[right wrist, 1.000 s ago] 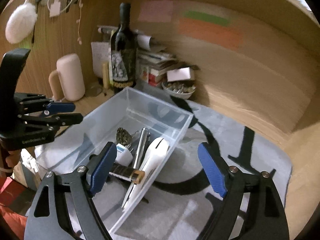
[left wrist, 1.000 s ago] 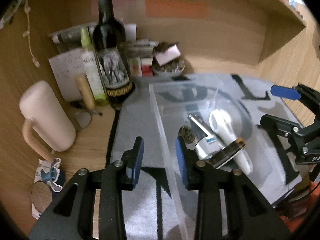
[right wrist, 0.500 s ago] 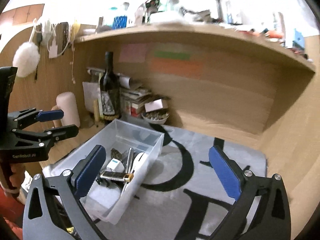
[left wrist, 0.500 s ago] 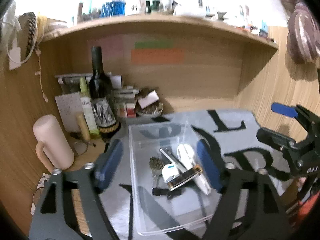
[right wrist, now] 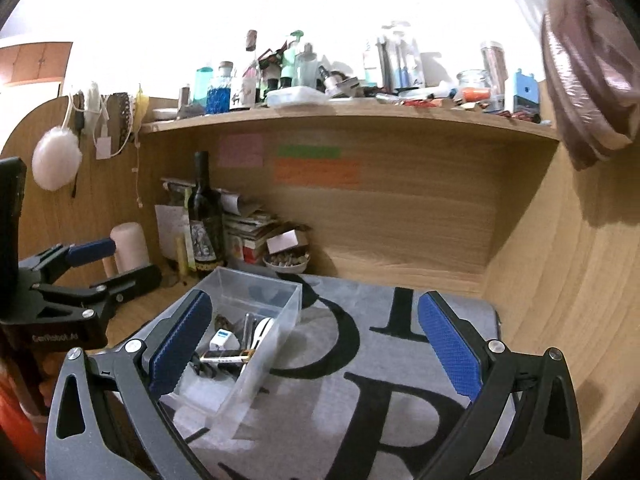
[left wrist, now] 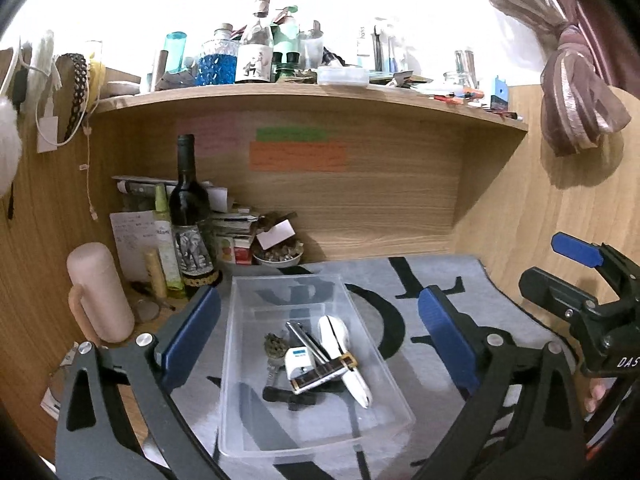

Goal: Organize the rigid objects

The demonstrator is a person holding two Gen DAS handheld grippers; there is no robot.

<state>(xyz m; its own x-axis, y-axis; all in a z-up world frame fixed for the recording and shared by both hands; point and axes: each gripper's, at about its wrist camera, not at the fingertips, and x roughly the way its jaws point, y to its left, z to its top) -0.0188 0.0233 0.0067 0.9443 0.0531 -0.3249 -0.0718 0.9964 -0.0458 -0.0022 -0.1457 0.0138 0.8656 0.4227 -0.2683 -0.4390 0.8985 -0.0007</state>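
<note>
- Clear plastic is what you face: the bin (left wrist: 384, 360) lies on the grey mat (left wrist: 440, 280) with black lettering, on the wooden desk, its long axis running from near you toward the back wall in your left view.
- In your right view the same bin (right wrist: 288, 300) sits left of centre, its long axis slanting up and to the right.
- Inside it, the white handheld device (left wrist: 340, 348) lies with its long axis along the bin, narrow tip toward you and slightly right.
- A silver pen-like tool (left wrist: 306, 340) lies slantwise, beside a small white charger block (left wrist: 300, 362) and a flat dark bar with gold ends (left wrist: 324, 372) set crosswise.
- Your left gripper (left wrist: 320, 332) has just been opening; its jaws stand wide apart, clear of the bin, gripping nothing.
- Your right gripper (right wrist: 316, 344) has also just been opening; its jaws are spread wide over the mat, empty, the bin's near corner behind the left pad.
- A dark wine bottle (left wrist: 190, 220) stands upright behind the bin, a pale pink mug (left wrist: 100, 292) to its left.
</note>
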